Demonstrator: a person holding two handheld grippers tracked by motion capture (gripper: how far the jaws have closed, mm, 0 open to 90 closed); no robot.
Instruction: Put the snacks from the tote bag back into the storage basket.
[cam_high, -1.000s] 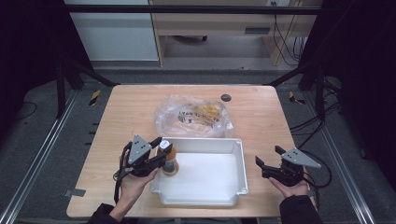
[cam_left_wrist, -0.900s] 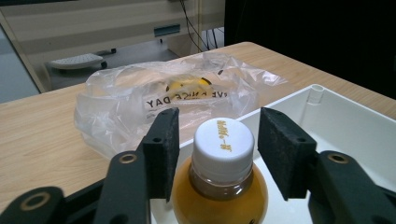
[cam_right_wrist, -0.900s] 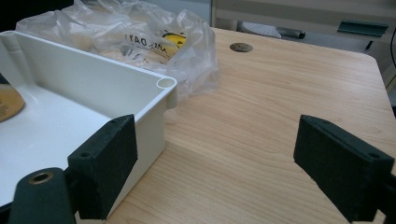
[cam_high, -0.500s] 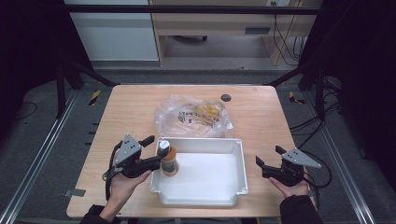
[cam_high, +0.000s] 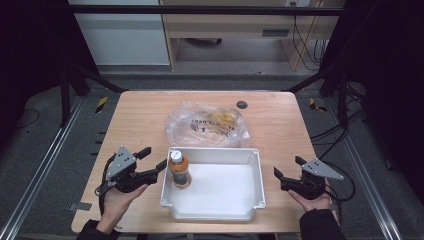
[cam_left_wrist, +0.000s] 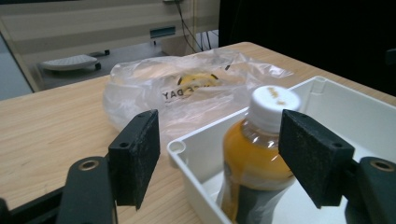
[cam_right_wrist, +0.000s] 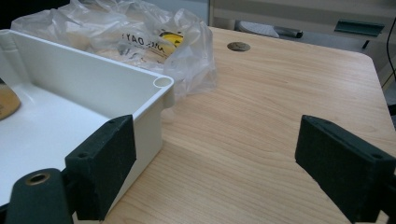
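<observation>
My left gripper (cam_high: 150, 161) lies at the left outer wall of the tray (cam_high: 215, 220), low over the table (cam_high: 140, 115). Its jaws have just been opening and now stand apart, released; in the left gripper view (cam_left_wrist: 219, 154) the tray's corner and the bottle (cam_left_wrist: 254, 163) show between the pads (cam_left_wrist: 135, 154), which press on nothing. The bottle (cam_high: 179, 170) stands upright inside the tray, in its far left corner, just beside the wall; it has a white cap and orange contents. My right gripper (cam_high: 286, 172) rests on the table just beside the tray's right wall, jaws spread and empty; in the right gripper view (cam_right_wrist: 215, 163) its left pad (cam_right_wrist: 105, 163) sits close to the tray's corner (cam_right_wrist: 163, 86), though I cannot tell whether they touch. A clear bag (cam_high: 207, 125) lies beyond the tray's far rim, touching it.
</observation>
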